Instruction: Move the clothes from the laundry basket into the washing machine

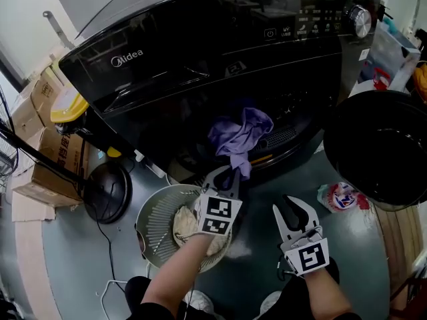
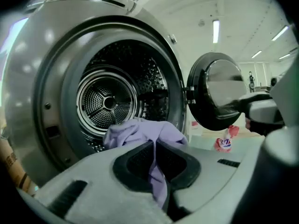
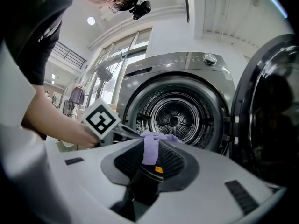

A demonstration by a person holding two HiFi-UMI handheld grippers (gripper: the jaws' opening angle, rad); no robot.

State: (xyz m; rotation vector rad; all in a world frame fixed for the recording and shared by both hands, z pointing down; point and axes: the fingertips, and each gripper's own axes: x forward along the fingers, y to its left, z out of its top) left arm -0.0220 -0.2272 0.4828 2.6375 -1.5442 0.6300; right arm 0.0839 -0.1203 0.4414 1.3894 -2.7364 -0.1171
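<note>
A purple garment (image 1: 240, 135) hangs in front of the open mouth of the black front-loading washing machine (image 1: 200, 59). My left gripper (image 1: 227, 173) is shut on its lower end. In the left gripper view the purple garment (image 2: 140, 132) is pinched between the pads (image 2: 135, 160), with the steel drum (image 2: 110, 101) straight behind it. The round slatted laundry basket (image 1: 150, 219) stands on the floor below my left hand and holds a beige garment (image 1: 183, 224). My right gripper (image 1: 297, 205) hovers to the right of the basket, open and holding nothing. The right gripper view shows the purple garment (image 3: 152, 146) farther off, beyond the jaws.
The washer's round door (image 1: 380, 145) stands swung open at the right. A red and white detergent pouch (image 1: 341, 197) lies on the floor below it. Cardboard boxes (image 1: 47, 152) and a black round stand (image 1: 107, 192) with cables sit at the left.
</note>
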